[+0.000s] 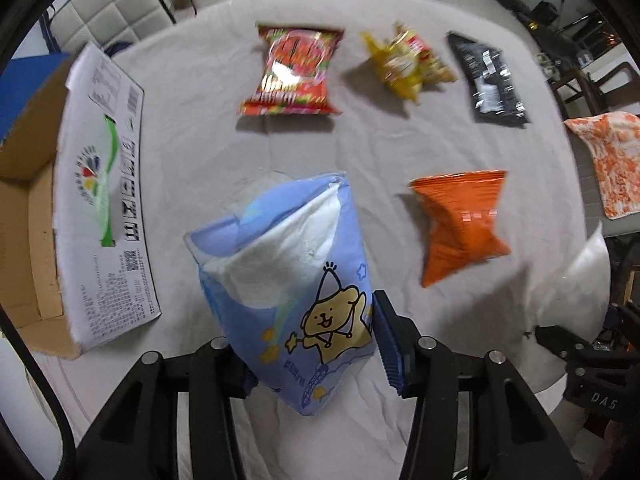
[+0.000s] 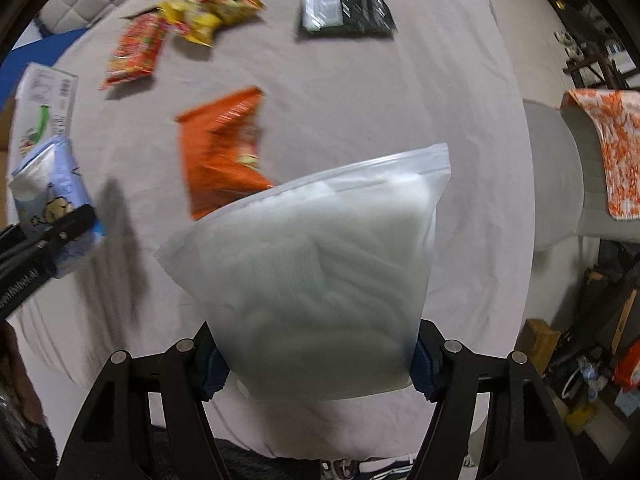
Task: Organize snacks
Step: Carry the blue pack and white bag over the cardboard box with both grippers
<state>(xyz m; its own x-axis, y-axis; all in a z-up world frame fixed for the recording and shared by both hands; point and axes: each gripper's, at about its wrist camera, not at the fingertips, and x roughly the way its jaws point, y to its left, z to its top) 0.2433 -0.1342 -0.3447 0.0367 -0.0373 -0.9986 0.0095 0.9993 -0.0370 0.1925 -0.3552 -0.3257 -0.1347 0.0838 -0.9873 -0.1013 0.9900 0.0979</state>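
My left gripper (image 1: 316, 360) is shut on a blue snack bag with a cartoon bear (image 1: 296, 272), held above the grey cloth. My right gripper (image 2: 320, 364) is shut on a frosted white zip bag (image 2: 320, 280), also lifted. That white bag shows at the right edge of the left wrist view (image 1: 572, 288), and the blue bag at the left of the right wrist view (image 2: 52, 192). On the cloth lie an orange bag (image 1: 460, 224), a red bag (image 1: 296, 72), a yellow bag (image 1: 404, 64) and a black bag (image 1: 488, 80).
An open cardboard box (image 1: 36, 240) with a white printed flap (image 1: 104, 200) sits at the table's left. An orange-patterned cloth (image 2: 612, 152) drapes over a chair on the right. Clutter fills the floor at far right.
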